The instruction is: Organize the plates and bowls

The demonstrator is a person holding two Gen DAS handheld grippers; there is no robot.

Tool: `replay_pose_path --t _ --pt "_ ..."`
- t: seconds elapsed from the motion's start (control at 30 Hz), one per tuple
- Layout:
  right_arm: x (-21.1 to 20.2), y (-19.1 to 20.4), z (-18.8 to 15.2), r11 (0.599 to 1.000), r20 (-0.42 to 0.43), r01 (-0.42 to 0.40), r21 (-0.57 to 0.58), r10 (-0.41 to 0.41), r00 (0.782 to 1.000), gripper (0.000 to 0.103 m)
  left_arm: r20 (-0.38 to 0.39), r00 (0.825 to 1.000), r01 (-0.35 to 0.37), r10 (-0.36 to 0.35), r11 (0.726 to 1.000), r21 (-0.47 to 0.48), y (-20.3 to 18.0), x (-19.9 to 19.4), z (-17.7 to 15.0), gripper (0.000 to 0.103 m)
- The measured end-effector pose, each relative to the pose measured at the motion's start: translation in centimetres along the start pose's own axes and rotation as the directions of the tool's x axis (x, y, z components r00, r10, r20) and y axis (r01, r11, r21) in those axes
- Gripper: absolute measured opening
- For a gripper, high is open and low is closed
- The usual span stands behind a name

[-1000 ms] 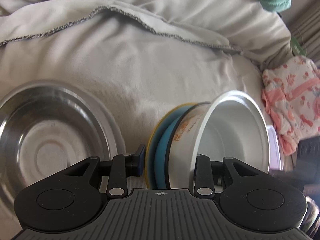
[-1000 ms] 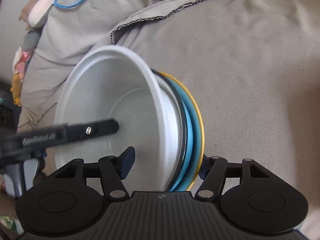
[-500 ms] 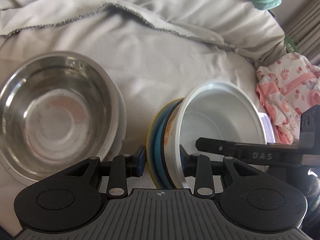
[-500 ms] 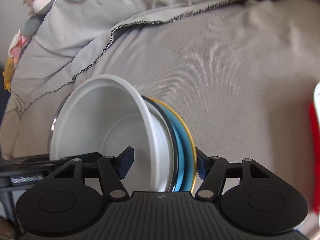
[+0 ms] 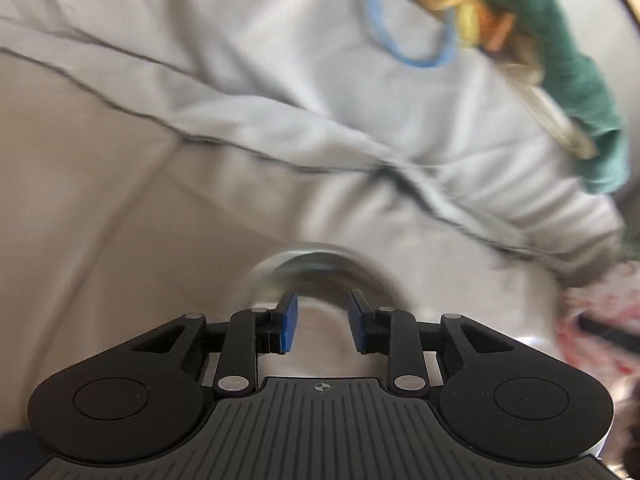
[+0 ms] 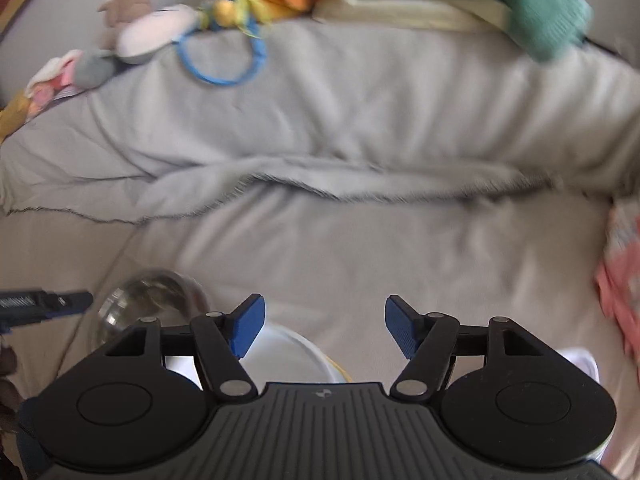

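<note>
Grey bedsheet, toys behind. Left gripper jaws just closing, empty, above the steel bowl. Right gripper just opening, empty, over the white bowl. Centre before pinching a rim.

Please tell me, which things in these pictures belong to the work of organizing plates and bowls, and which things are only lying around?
For the job:
- steel bowl
- white bowl, with a yellow plate edge showing under it

Just lying about:
- blue ring
- soft toys
- green cloth
- pink patterned cloth
- grey blanket
</note>
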State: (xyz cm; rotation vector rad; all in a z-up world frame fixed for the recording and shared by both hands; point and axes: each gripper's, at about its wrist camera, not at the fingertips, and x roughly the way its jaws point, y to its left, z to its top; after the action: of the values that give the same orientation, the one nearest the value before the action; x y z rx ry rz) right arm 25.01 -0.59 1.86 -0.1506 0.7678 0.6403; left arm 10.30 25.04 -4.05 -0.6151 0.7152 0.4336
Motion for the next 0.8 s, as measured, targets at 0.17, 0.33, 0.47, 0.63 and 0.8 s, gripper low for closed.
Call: replay_pose_path --t 0.17,0.33,0.47,0.63,0.8 --pt "4.2 6.4 3.4 0.995 -0.109 -0.074 -0.066 0.067 0.992 0.070 -0.009 0.998 -0.060 0.060 0.998 -0.012 2.5 1.0 -0.9 0.031" --pt "10.8 11.0 4.3 0.993 -0.249 -0.059 -0.100 0.032 0.968 0.070 -0.069 0.997 -0.037 0.035 0.999 -0.020 4.3 3.0 -1.5 0.031" --pt "14.9 11.8 3.6 0.995 -0.337 -0.008 -0.100 -0.026 0.941 0.070 -0.118 0.993 -0.017 0.009 0.998 -0.064 5.5 5.1 -1.9 0.032" --pt "18.4 11.4 2.9 1.000 -0.455 -0.014 0.003 0.014 0.890 0.070 -0.184 0.978 0.068 -0.099 0.984 -0.167 7.4 6.9 -2.4 0.031" --pt "19.8 12.0 2.2 0.999 -0.494 -0.037 0.027 0.045 0.868 0.070 -0.216 0.970 0.076 -0.115 0.981 -0.180 7.2 8.0 -2.1 0.031"
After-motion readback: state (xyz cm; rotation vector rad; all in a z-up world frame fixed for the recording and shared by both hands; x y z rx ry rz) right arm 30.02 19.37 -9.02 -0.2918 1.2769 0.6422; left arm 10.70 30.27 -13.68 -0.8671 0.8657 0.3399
